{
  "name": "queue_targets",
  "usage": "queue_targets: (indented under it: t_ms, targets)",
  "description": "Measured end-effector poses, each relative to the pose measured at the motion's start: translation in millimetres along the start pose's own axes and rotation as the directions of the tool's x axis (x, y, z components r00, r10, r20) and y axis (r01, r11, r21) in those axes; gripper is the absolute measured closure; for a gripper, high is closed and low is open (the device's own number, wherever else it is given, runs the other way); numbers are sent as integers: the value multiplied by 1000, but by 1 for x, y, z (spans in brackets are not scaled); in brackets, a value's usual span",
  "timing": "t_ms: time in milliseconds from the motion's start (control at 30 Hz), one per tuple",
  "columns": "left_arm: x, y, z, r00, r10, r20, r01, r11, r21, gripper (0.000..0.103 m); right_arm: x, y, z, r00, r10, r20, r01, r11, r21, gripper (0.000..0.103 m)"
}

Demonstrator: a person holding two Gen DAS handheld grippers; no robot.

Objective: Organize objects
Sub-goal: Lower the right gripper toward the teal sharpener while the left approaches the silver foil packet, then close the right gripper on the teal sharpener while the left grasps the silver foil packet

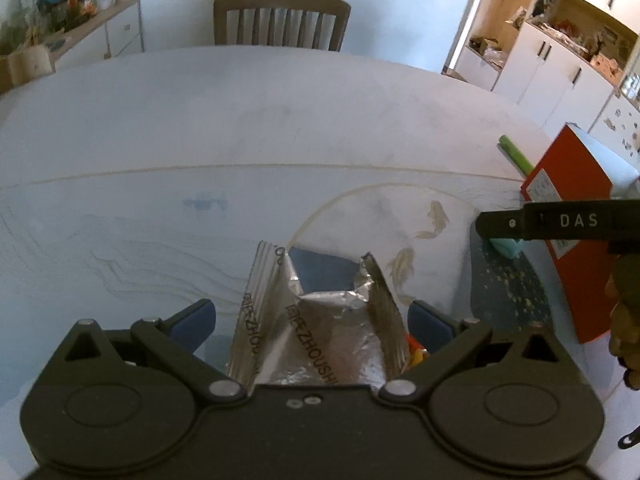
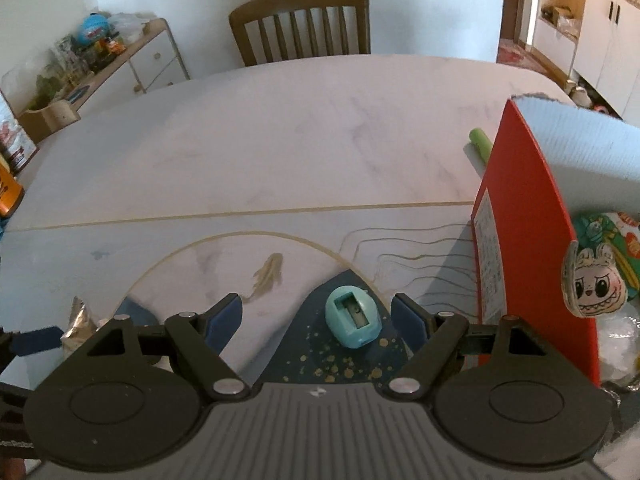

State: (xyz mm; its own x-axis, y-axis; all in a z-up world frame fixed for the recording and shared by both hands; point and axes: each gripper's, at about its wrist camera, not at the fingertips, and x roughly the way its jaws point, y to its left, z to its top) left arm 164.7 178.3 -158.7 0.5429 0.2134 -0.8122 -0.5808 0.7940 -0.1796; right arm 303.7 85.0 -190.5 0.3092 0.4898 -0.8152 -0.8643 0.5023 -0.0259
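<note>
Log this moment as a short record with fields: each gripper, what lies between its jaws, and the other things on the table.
left gripper: jaws open, a torn silver foil wrapper between them
right gripper: jaws open, a teal pencil sharpener between them, untouched
table: pale marbled top with fish drawings
red box: upright at the right
green tube: lying behind the box
chair: at the far edge

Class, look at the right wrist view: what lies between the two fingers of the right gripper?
A teal pencil sharpener lies on the table between the open right gripper's fingers, nearer the right one, touching neither.
</note>
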Motion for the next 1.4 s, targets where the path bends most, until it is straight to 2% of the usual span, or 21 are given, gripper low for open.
queue_targets:
  t_ms: [133,300,533,700,767,900,967,1133,1400]
  targets:
    - [6,5,1,999,-30,-11,30,999,-27,5,6,-5,1,1000,1,-9,-1,1000,6,22]
    - [8,1,1,999,-46,-12,46,999,-16,15,11,-7,0,1000,9,-19,-8,1000,6,22]
    - [1,1,0,999,-44,15,44,999,-7,24,13,-6,-5,999,5,-35,-6,1000,-18,39]
    - [-2,4,0,999,-36,20,36,999,-5,38,14,-5,-9,999,-8,-40,7,999,-35,49]
    - [-3,5,0,998,-64,20,64,998,0,50,14,-4,-10,999,-15,-42,13,999,-47,51]
    - [-3,2,1,998,-60,20,60,998,14,52,14,-4,-8,999,-26,-48,24,998,-54,68]
    - [-4,2,2,998,-64,20,64,998,13,54,14,-4,-7,998,-29,-50,26,998,-56,72]
    - [-7,5,1,998,-62,14,62,998,12,58,7,-4,-8,999,-31,-36,29,998,-59,73]
    - [-24,19,3,997,-78,2,78,996,-47,59,-21,2,-8,1000,-4,-7,3,999,-51,73]
